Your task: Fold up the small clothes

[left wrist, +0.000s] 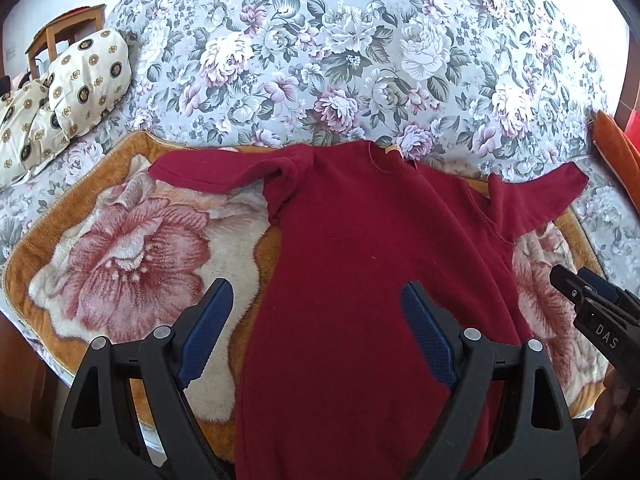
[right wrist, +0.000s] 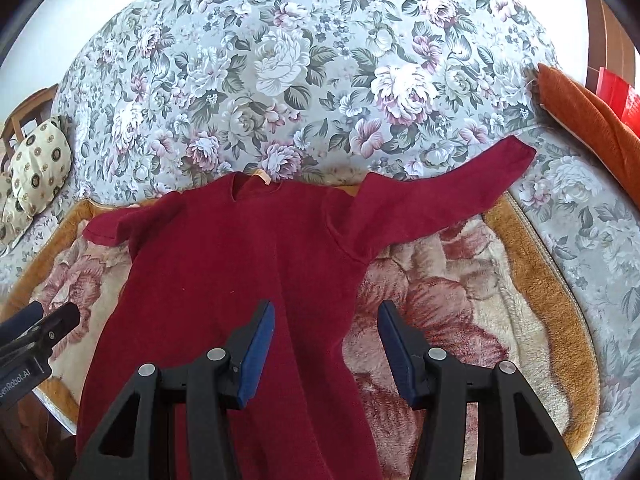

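The red top (left wrist: 360, 272) is the landmark: it lies flat on a plush rose blanket (left wrist: 120, 264), neck away from the cameras, both sleeves spread out to the sides. Far left of the top, two cream patterned pillows (left wrist: 68, 96) rest on the floral bedspread (left wrist: 320, 60), with a wooden chair (left wrist: 64, 32) behind them. The left gripper (left wrist: 318, 312) hovers over the top's left edge, jaws spread and empty; one blue pad is over the blanket, the other over the red cloth. A tan label (right wrist: 262, 178) shows at the neck, which touches the bedspread just beyond the blanket's edge. The right gripper (right wrist: 326, 328) hangs over the top's right edge, jaws also spread with nothing between them, one pad above the cloth and one above the blanket. Right of the top, past its long sleeve, an orange cushion (right wrist: 584, 120) lies at the bed's edge.
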{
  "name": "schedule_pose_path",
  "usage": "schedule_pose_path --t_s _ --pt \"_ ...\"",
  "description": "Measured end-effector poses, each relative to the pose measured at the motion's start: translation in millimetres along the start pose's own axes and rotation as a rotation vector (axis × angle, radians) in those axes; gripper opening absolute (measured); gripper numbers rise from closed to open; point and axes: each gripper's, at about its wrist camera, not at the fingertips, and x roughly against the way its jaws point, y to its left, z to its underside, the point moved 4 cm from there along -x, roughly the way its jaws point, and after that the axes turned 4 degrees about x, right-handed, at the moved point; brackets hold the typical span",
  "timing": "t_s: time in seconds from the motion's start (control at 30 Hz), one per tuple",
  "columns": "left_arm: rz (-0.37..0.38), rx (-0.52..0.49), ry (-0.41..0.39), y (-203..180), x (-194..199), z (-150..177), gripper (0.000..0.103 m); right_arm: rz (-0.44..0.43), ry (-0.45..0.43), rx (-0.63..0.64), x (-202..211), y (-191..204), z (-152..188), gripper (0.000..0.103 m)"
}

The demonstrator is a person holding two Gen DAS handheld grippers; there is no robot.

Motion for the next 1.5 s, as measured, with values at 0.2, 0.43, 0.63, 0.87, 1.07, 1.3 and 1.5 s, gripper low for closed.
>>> schedule_pose_path --t_s 0.2,0.43,0.63,0.87,1.07,1.3,1.5 --pt "0.004 -0.003 0.001 0.7 0.2 -0.1 0.086 -0.001 0.000 0.002 -1.2 5.9 0.2 0.051" --pt "-0.012 -0.004 -0.009 -1.4 0.3 -6.0 0.086 -0.004 0.001 0.007 -1.5 12.9 -2.0 0.051" --pt "-0.020 -0.006 -0.003 -2.7 -3.8 -7.0 0.086 -0.008 0.008 0.009 -5.7 17.4 -2.4 0.051" --pt "-0.025 -0.003 -0.002 -0.4 -5.3 -7.3 0.086 -0.011 0.007 0.021 -6.8 25.3 -4.3 0.051" --pt "-0.043 0.002 -0.013 3.0 -3.2 -11.1 0.086 -0.034 0.007 0.025 -8.7 36.1 -6.6 0.051" --pt "-0.046 0.004 -0.018 3.0 -7.1 -15.9 0.086 -0.046 0.004 0.051 -12.7 51.1 -12.8 0.051" --pt "-0.039 0.017 -0.004 4.9 -18.8 -20.1 0.086 -0.057 0.009 0.060 -19.2 61.3 -15.5 0.051"
